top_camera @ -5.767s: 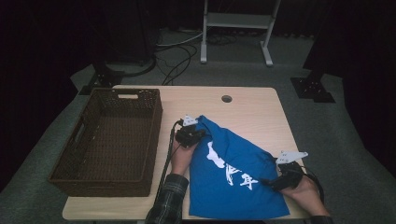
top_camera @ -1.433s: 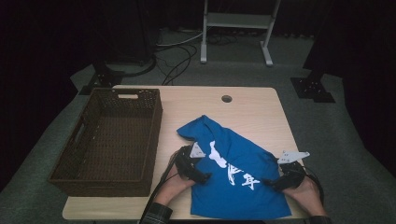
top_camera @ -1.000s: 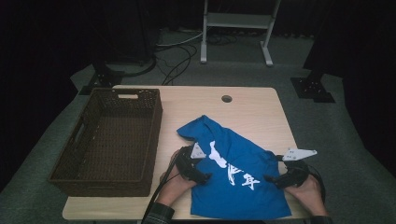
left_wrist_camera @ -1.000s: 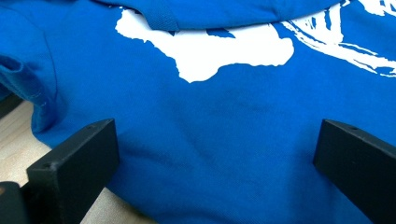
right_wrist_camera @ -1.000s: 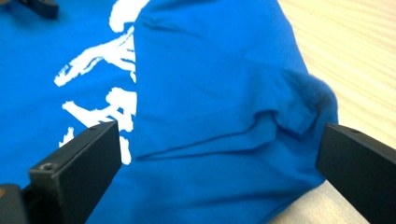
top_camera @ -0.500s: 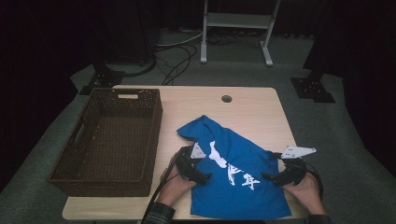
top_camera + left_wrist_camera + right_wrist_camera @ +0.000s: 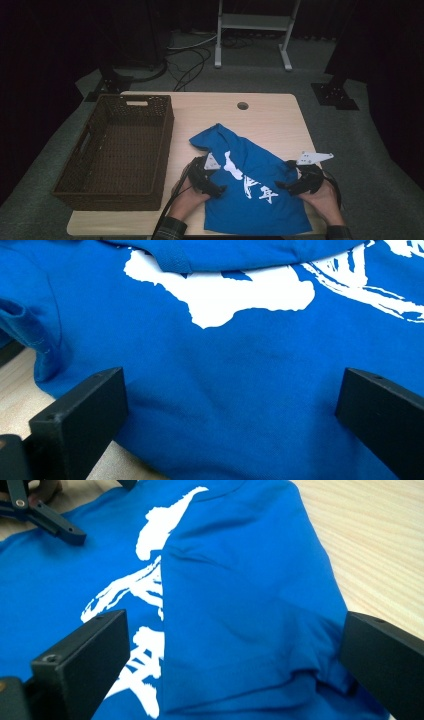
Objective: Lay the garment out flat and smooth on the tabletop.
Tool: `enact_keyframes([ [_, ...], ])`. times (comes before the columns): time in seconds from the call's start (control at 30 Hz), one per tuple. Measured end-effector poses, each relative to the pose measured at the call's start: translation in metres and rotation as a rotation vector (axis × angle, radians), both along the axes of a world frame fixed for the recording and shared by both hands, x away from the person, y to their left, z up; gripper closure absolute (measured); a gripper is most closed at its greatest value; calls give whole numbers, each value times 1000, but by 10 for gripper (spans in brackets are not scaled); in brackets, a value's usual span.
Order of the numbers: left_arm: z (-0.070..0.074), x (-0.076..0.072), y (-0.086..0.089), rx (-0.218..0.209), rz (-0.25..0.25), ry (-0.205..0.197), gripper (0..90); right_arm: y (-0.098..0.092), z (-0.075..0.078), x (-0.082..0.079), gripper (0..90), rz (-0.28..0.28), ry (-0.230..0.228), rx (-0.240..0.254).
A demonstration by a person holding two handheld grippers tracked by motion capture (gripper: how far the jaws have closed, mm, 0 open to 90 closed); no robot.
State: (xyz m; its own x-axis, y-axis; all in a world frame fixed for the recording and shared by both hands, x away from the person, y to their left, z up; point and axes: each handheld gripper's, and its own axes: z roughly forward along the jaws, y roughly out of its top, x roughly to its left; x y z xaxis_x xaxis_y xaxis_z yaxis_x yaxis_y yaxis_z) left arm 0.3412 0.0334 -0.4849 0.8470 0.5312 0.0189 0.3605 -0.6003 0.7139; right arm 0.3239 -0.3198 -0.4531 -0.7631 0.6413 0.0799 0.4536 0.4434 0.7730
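Blue cloth, one shirt [image 7: 250,192], lies on the table [image 7: 270,117] toward its near right corner, partly folded, with white print on its front. From the high view there is also one brown wicker basket [image 7: 117,145] along the table's left edge, and two grippers: the left gripper [image 7: 216,189] at the shirt's left edge, the right gripper [image 7: 281,186] at its right edge, each held in a hand. One round hole [image 7: 243,106] sits near the table's far edge.

Seen from the left gripper view, the jaws stand wide apart, released, with the shirt [image 7: 225,365] spread flat between them and nothing pinched. This view shows a folded hem across the top of the print and a strip of bare table [image 7: 17,380] at the left.

Seen from the right gripper view, the jaws are likewise wide apart and grasp nothing; the shirt [image 7: 240,605] lies between them. A folded-over flap covers part of the print, a detail the high view blurs. The left gripper [image 7: 37,512] shows at the far corner.
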Motion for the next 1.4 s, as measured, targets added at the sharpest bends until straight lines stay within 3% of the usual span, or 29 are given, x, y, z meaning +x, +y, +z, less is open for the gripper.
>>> enact_keyframes([
  [0.47,0,0,0,0,1,1,2,20,8,13,10,30,-14,5],
  [1.4,0,0,0,-1,1,1,2,46,6,31,70,72,-13,10],
])
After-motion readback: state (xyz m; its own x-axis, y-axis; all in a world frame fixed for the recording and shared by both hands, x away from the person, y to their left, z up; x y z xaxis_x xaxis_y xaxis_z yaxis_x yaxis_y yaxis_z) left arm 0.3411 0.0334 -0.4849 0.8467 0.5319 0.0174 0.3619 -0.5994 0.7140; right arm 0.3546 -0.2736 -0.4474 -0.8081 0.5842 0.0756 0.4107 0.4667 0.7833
